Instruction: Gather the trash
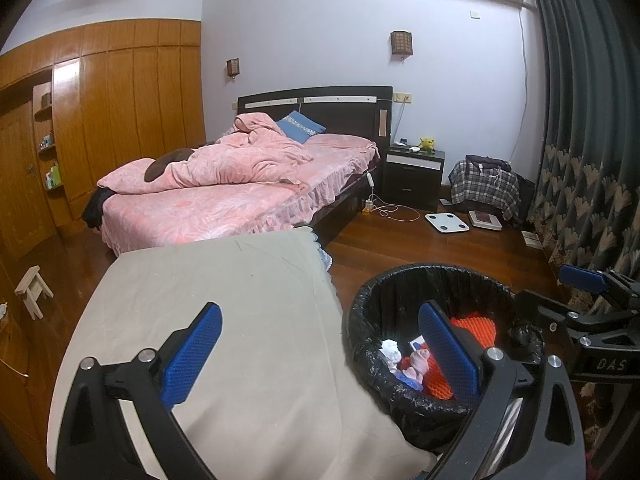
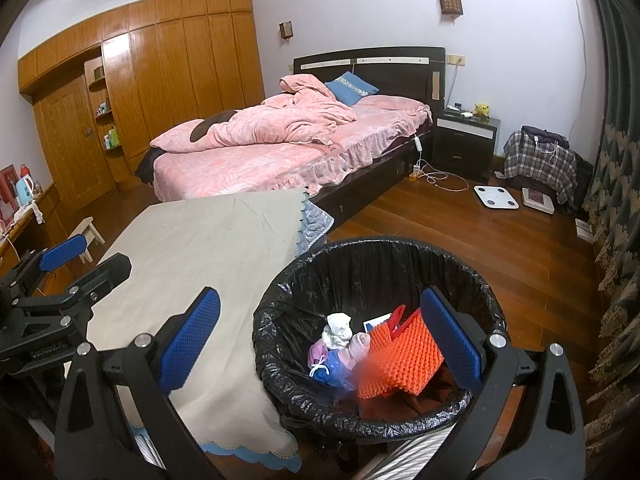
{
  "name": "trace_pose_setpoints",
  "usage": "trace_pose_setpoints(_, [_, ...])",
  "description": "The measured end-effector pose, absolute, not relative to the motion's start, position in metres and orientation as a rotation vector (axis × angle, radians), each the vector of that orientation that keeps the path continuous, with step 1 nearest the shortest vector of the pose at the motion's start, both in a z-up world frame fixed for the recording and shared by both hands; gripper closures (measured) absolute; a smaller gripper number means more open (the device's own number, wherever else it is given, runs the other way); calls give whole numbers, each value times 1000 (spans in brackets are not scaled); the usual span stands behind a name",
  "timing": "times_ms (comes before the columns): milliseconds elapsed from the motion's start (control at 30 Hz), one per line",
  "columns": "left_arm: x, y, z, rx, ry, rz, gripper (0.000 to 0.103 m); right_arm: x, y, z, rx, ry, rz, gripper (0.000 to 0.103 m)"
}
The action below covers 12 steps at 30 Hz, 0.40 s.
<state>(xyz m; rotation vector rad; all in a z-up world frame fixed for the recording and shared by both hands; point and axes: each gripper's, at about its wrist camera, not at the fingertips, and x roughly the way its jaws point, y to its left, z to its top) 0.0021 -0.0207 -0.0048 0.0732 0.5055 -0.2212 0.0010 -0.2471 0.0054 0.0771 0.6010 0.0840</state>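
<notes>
A round bin with a black liner (image 2: 372,276) stands on the floor beside a low table under a grey cloth (image 2: 192,248). Inside lie an orange foam net (image 2: 404,356), a crumpled white tissue (image 2: 338,330), a pink scrap (image 2: 357,350) and a blue-purple wrapper (image 2: 326,366). My right gripper (image 2: 320,342) hangs open above the bin's near rim, holding nothing. My left gripper (image 1: 320,356) is open and holds nothing, straddling the table edge and the bin (image 1: 400,284). The orange net (image 1: 476,326) shows past its right finger. Each gripper appears in the other's view: right gripper (image 1: 560,292), left gripper (image 2: 86,260).
A bed with pink bedding (image 2: 280,144) stands behind the table, with a dark nightstand (image 2: 466,140) to its right. Two scales (image 2: 495,197) and a charger cable (image 2: 436,178) lie on the wooden floor. Patterned curtains (image 2: 616,200) hang at right. A small stool (image 1: 34,292) and wardrobes (image 1: 120,120) are at left.
</notes>
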Motion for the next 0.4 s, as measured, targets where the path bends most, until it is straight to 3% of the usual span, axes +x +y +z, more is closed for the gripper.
trace_pose_setpoints(400, [2, -21, -7, 75, 508, -219, 6, 2, -248, 7, 76, 601, 84, 5])
